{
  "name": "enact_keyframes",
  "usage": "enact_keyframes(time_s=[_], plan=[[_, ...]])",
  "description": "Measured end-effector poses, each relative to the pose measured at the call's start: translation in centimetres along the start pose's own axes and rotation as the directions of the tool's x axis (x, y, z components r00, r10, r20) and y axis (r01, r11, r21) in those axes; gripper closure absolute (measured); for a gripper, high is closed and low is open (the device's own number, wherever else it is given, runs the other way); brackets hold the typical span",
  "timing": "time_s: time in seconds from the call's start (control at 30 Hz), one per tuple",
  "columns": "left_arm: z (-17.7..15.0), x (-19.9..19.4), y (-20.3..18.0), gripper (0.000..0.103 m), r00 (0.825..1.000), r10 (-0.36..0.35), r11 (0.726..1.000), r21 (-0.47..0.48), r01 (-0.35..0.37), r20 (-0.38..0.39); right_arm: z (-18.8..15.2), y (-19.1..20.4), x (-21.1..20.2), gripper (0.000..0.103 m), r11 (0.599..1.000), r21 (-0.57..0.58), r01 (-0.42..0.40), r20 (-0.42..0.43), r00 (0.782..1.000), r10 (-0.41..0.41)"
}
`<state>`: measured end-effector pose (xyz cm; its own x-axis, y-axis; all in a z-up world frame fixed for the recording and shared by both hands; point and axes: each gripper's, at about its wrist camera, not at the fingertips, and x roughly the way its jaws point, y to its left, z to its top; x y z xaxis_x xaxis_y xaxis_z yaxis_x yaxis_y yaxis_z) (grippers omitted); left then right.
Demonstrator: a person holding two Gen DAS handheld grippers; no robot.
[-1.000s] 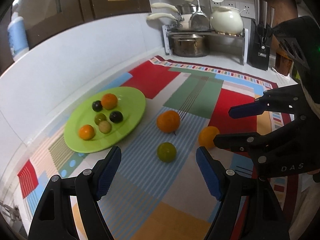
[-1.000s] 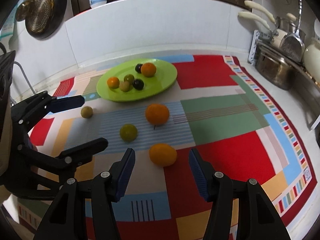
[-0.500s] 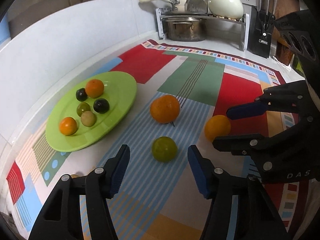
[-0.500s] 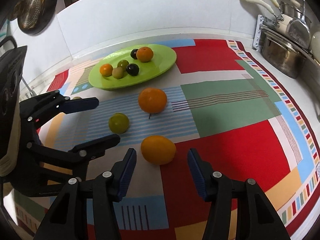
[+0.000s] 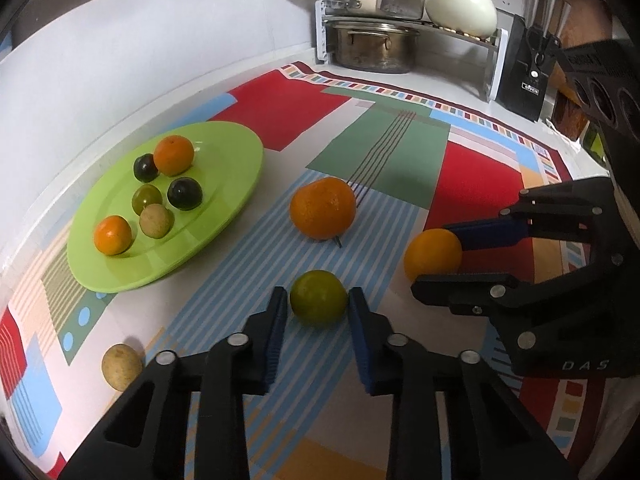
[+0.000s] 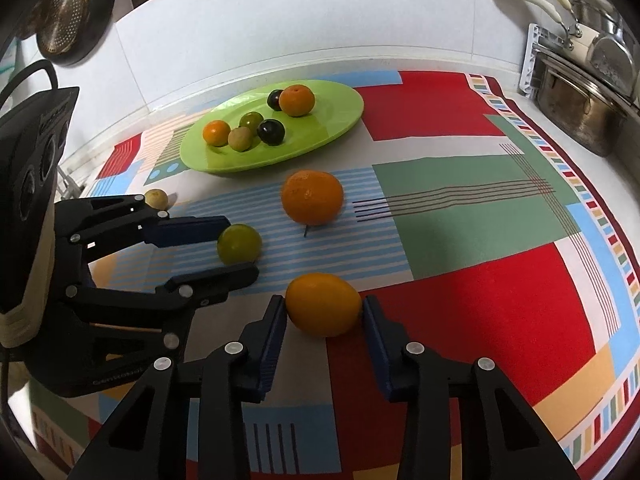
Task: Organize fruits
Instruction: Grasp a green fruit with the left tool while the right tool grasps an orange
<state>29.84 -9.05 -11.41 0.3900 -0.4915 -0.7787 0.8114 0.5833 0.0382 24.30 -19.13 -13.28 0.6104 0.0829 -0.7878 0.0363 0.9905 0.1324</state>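
Fruit sits squarely between both sets of jaws, each pad flanking its target with only a sliver of gap or bare contact; I cannot tell whether either grasp is clenched yet. Left gripper (image 5: 318, 304) brackets the green fruit (image 5: 318, 298) on the striped cloth (image 5: 472, 168), near of the big tangerine (image 5: 322, 208). Right gripper (image 6: 324, 314) brackets the yellow-orange fruit (image 6: 323, 305), whose long axis runs left-right, across the jaws. Green plate (image 5: 224, 208), already holding six small fruits, lies far-left of both; the left gripper seems nearer it. A small tan fruit (image 5: 121, 366) waits at the near left
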Motion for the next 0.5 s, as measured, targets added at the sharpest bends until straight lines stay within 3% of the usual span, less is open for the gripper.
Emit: enact_keyframes(time_s=[0.5], plan=[[0.1, -2.3, 0.2, 0.074, 0.999, 0.028, 0.997, -0.072, -0.026, 0.022, 0.3, 0.2, -1.2, 0.064, 1.000, -0.006, -0.001, 0.029, 1.000, 0.001]])
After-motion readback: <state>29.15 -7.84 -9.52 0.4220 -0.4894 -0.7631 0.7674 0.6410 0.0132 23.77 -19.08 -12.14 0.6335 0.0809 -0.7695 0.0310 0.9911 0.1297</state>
